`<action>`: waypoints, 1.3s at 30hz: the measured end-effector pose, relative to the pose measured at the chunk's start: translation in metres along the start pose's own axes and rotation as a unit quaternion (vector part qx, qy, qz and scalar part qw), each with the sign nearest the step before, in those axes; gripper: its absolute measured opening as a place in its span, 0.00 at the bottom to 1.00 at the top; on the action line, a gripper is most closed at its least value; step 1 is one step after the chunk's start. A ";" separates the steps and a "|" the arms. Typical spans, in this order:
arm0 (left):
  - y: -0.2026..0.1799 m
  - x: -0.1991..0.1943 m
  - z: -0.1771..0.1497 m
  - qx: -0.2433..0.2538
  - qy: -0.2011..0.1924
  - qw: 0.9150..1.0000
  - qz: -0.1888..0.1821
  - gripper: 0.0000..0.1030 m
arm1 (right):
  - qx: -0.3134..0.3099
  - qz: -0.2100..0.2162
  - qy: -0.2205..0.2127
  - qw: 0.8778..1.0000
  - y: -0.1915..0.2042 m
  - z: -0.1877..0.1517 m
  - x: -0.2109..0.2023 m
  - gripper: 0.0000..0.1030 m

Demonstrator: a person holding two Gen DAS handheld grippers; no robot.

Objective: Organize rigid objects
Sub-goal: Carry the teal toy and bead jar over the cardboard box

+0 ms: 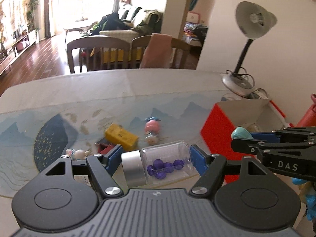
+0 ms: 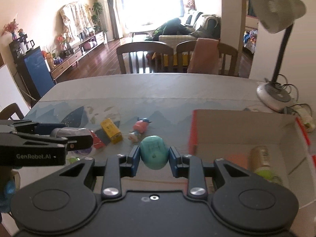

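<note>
Table, covered with a blue mountain-print cloth. On it: yellow block, pink-and-blue figurine, small red toy, red cardboard box, desk lamp. The block and red toy lie just beside each other; the box stands well apart to the right.

**Around the table: what we see beyond the work**

We see a desk lamp standing at the far right corner of the table, its gooseneck raised and its cord bunched round the base. Behind the table stand two wooden chairs, one draped with a pink cloth. Farther back we make out a sofa piled with dark clothing, a low wooden sideboard with plants, and a blue cabinet at the left.
</note>
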State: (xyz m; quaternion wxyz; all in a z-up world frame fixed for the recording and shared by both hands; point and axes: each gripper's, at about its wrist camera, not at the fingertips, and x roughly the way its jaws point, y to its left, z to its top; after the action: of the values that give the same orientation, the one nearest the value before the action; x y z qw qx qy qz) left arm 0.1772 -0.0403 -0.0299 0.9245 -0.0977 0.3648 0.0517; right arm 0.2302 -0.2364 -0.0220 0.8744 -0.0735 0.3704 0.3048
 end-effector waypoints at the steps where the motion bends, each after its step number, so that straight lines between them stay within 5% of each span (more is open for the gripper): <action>1: -0.005 -0.001 0.001 0.003 -0.001 1.000 -0.002 0.72 | 0.002 -0.003 -0.002 1.000 -0.005 -0.001 -0.004 0.29; 24: -0.153 0.070 0.022 0.098 0.053 0.993 -0.041 0.72 | 0.061 -0.054 0.019 0.996 -0.147 -0.043 -0.015 0.29; 39: -0.233 0.154 0.042 0.157 0.099 0.982 -0.038 0.72 | 0.035 -0.024 0.082 0.996 -0.177 -0.054 0.028 0.29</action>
State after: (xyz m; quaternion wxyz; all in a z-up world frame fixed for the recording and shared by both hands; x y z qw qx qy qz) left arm 0.3560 -0.2550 -0.0721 0.8889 0.0305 0.4542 -0.0513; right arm 0.3169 -0.3841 -0.0969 0.8503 -0.0768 0.4490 0.2634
